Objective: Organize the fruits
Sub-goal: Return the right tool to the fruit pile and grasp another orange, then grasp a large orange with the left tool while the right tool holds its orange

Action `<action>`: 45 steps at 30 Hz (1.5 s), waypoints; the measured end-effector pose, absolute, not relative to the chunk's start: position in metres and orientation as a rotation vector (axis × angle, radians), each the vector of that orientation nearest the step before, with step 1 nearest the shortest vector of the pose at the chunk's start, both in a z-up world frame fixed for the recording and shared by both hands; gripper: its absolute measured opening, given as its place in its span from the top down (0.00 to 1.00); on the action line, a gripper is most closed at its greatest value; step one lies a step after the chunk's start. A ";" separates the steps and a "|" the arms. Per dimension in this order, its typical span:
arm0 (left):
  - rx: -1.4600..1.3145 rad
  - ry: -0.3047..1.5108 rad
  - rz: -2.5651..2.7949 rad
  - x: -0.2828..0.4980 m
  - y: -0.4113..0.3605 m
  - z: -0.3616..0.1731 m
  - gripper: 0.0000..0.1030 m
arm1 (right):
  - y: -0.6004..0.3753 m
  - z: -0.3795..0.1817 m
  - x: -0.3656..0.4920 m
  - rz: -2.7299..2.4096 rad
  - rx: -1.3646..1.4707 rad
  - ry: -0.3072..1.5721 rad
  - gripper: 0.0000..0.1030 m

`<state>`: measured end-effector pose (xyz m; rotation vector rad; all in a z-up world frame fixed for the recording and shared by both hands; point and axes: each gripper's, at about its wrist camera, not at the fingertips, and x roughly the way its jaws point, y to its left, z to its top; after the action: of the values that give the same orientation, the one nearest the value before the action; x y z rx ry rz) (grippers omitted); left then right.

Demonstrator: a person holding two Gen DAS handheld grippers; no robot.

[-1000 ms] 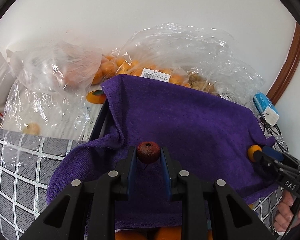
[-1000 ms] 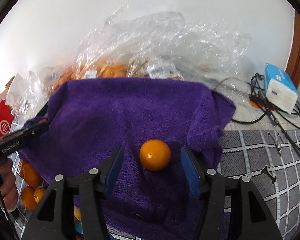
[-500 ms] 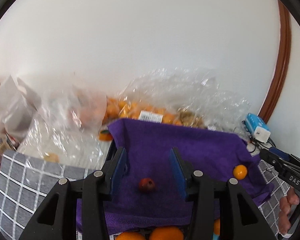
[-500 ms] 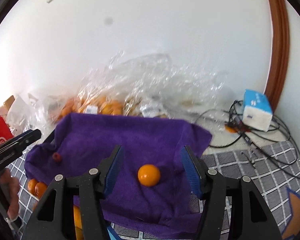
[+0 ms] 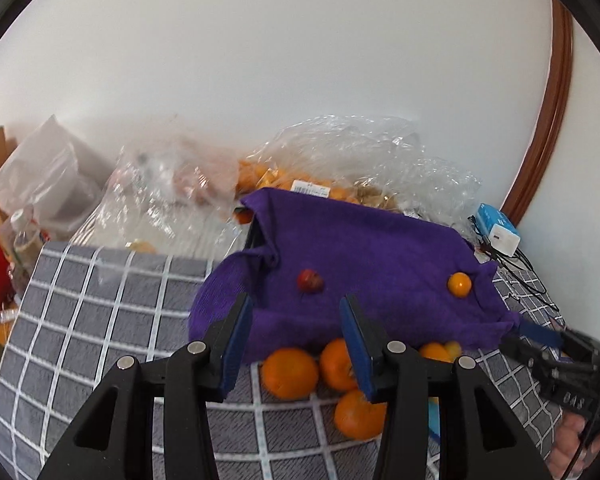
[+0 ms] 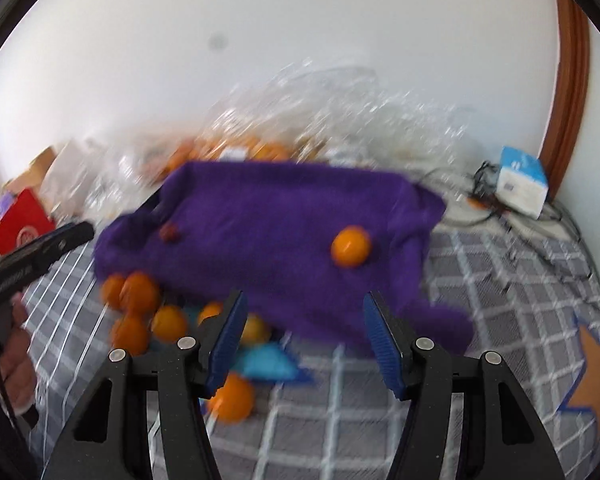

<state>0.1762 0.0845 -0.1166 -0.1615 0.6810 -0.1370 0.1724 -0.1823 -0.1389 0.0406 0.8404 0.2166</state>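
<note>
Now your left gripper [image 5: 296, 344] stands apart with nothing between its pads. Your right gripper [image 6: 304, 340] gapes empty too, while the red fruit [image 5: 310, 280] and small orange [image 5: 459, 284] rest on the purple towel [image 5: 380, 248].

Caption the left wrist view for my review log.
Open left gripper above purple towel bearing a small red fruit and a small orange fruit.

Count: one purple towel [image 5: 372, 248]; on it one small red fruit [image 5: 310, 280] at 9 o'clock and one small orange fruit [image 5: 459, 284] at 3 o'clock. Loose oranges [image 5: 290, 373] at 6 o'clock: at least six, some hidden. One blue-white box [image 6: 523, 182].
</note>
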 end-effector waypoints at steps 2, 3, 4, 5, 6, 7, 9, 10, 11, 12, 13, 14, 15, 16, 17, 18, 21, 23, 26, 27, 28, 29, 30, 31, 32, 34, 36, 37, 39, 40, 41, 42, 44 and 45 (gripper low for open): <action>-0.163 0.679 -0.140 0.170 0.089 -0.124 0.58 | -0.173 -0.151 0.160 0.260 0.036 0.869 0.46; -0.163 0.672 -0.137 0.168 0.091 -0.127 0.58 | -0.170 -0.156 0.156 0.270 0.030 0.880 0.49; -0.166 0.662 -0.141 0.165 0.093 -0.129 0.58 | -0.167 -0.160 0.153 0.274 0.022 0.891 0.50; -0.173 0.656 -0.146 0.162 0.095 -0.132 0.58 | -0.165 -0.163 0.151 0.276 0.018 0.899 0.51; -0.180 0.659 -0.142 0.162 0.097 -0.133 0.58 | -0.163 -0.167 0.149 0.281 0.016 0.911 0.51; -0.186 0.667 -0.133 0.162 0.099 -0.133 0.58 | -0.161 -0.171 0.149 0.286 0.012 0.926 0.52; -0.202 0.669 -0.133 0.163 0.102 -0.133 0.56 | -0.158 -0.177 0.148 0.304 0.012 0.947 0.54; -0.208 0.669 -0.128 0.163 0.104 -0.134 0.55 | -0.156 -0.179 0.147 0.310 0.009 0.954 0.55; -0.215 0.674 -0.118 0.164 0.106 -0.135 0.55 | -0.153 -0.182 0.146 0.312 0.002 0.958 0.59; -0.221 0.680 -0.115 0.164 0.107 -0.136 0.55 | -0.151 -0.186 0.148 0.312 -0.009 0.964 0.67; -0.230 0.690 -0.115 0.165 0.108 -0.137 0.55 | -0.150 -0.189 0.148 0.310 -0.015 0.968 0.69; -0.234 0.697 -0.115 0.166 0.108 -0.139 0.55 | -0.150 -0.189 0.148 0.304 -0.020 0.956 0.69; -0.233 0.707 -0.113 0.167 0.108 -0.140 0.55 | -0.150 -0.188 0.147 0.298 -0.031 0.951 0.70; -0.227 0.717 -0.112 0.168 0.107 -0.142 0.55 | -0.151 -0.186 0.147 0.291 -0.037 0.946 0.70; -0.215 0.731 -0.109 0.170 0.105 -0.144 0.55 | -0.154 -0.182 0.146 0.277 -0.041 0.931 0.70; -0.208 0.743 -0.113 0.171 0.103 -0.146 0.55 | -0.158 -0.179 0.146 0.266 -0.045 0.918 0.70; -0.201 0.777 -0.132 0.175 0.097 -0.152 0.55 | -0.173 -0.170 0.152 0.218 -0.096 0.876 0.70; -0.189 0.795 -0.147 0.177 0.092 -0.156 0.55 | -0.181 -0.171 0.161 0.191 -0.126 0.881 0.70; -0.152 0.810 -0.149 0.180 0.083 -0.160 0.55 | -0.194 -0.177 0.167 0.205 -0.103 0.894 0.70; -0.144 0.817 -0.148 0.182 0.081 -0.162 0.55 | -0.198 -0.179 0.167 0.217 -0.092 0.891 0.70; -0.139 0.829 -0.150 0.184 0.080 -0.165 0.55 | -0.200 -0.182 0.168 0.224 -0.080 0.888 0.70; -0.134 0.840 -0.146 0.185 0.079 -0.167 0.55 | -0.202 -0.185 0.168 0.231 -0.064 0.889 0.70; -0.132 0.850 -0.124 0.188 0.079 -0.169 0.55 | -0.203 -0.188 0.170 0.232 -0.058 0.901 0.70; -0.141 0.856 -0.118 0.189 0.080 -0.170 0.55 | -0.203 -0.189 0.171 0.230 -0.059 0.910 0.70; -0.156 0.859 -0.117 0.190 0.082 -0.171 0.55 | -0.204 -0.188 0.172 0.228 -0.051 0.903 0.69; -0.188 0.870 -0.126 0.191 0.085 -0.172 0.57 | -0.205 -0.189 0.170 0.235 -0.024 0.907 0.69; -0.200 0.881 -0.147 0.191 0.085 -0.174 0.63 | -0.208 -0.192 0.171 0.228 -0.011 0.922 0.69; -0.191 0.883 -0.144 0.190 0.083 -0.174 0.64 | -0.210 -0.193 0.173 0.217 -0.004 0.928 0.69; -0.171 0.877 -0.140 0.187 0.080 -0.172 0.64 | -0.213 -0.193 0.174 0.212 0.017 0.929 0.69; -0.166 0.876 -0.135 0.185 0.079 -0.171 0.64 | -0.215 -0.193 0.174 0.206 0.028 0.929 0.69; -0.162 0.877 -0.128 0.184 0.079 -0.170 0.64 | -0.216 -0.193 0.174 0.199 0.036 0.930 0.69; -0.156 0.881 -0.115 0.181 0.080 -0.169 0.64 | -0.219 -0.193 0.174 0.192 0.045 0.931 0.69; -0.145 0.897 -0.101 0.181 0.081 -0.169 0.64 | -0.221 -0.193 0.174 0.185 0.056 0.934 0.69; -0.144 0.898 -0.101 0.180 0.081 -0.168 0.63 | -0.221 -0.194 0.175 0.184 0.059 0.936 0.69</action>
<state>0.1800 0.0814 -0.1682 -0.1438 0.8977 -0.1012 0.1750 -0.2212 -0.1936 0.0593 0.9362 0.1838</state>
